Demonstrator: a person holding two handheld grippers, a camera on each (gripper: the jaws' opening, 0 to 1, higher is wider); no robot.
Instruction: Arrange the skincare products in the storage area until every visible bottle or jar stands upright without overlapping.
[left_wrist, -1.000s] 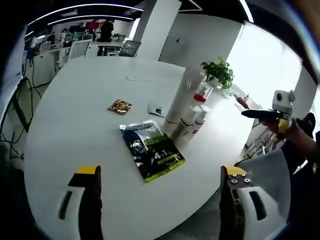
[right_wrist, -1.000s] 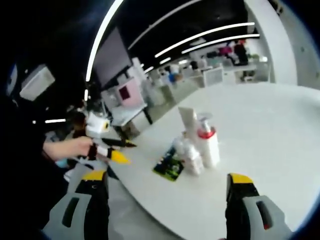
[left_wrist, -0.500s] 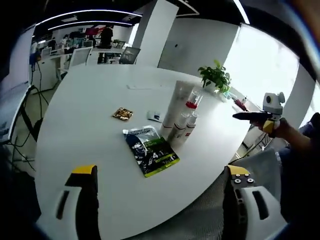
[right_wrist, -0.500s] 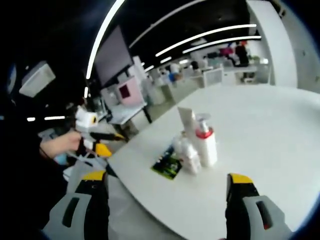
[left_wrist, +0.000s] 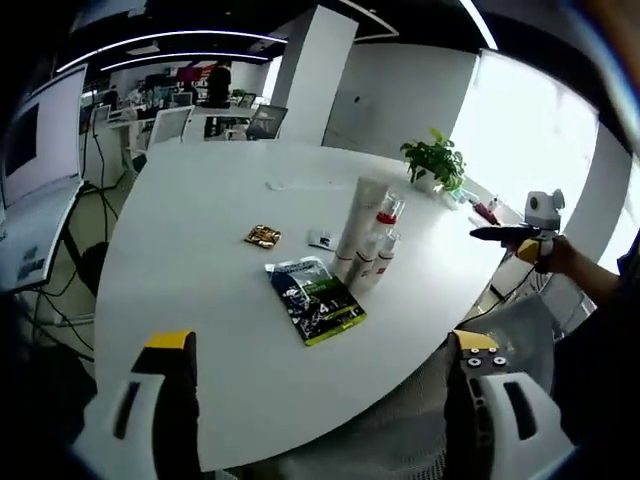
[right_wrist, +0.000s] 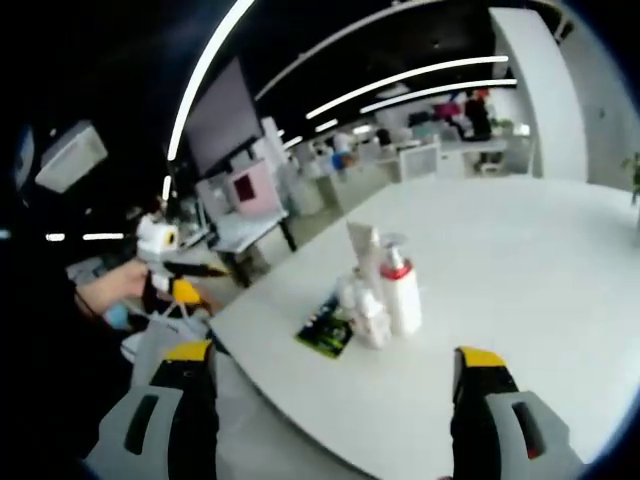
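Ahead of the left gripper (left_wrist: 320, 400), well beyond its jaws, a cluster of skincare bottles stands on a white table (left_wrist: 200, 260). The jaws stand wide apart with nothing between them, held off the table's near edge. In the cluster are a tall white tube (left_wrist: 352, 228), a pump bottle (left_wrist: 384, 222) with a red collar, and two smaller white bottles (left_wrist: 368, 262) just in front of it; all look upright and close together, though whether they touch is too small to tell. Just nearer the gripper than the bottles, a dark and green sachet (left_wrist: 315, 299) lies flat on the table. Farther off and to the left sit a small gold packet (left_wrist: 263, 235) and a small white packet (left_wrist: 320, 239). Beyond the bottles a potted plant (left_wrist: 435, 160) stands near the table's far edge.

To the right in the left gripper view, the right gripper (left_wrist: 505, 234) is held in a hand (left_wrist: 555, 255), off the table's edge and apart from the bottles. From its own view its jaws are also wide apart and empty (right_wrist: 335, 400), with the tube (right_wrist: 362, 250), pump bottle (right_wrist: 400, 290) and small bottles (right_wrist: 362, 310) well ahead of it and the sachet (right_wrist: 324, 330) just left of them. At the left of that view the left gripper (right_wrist: 185, 280) shows in a hand (right_wrist: 105, 288).
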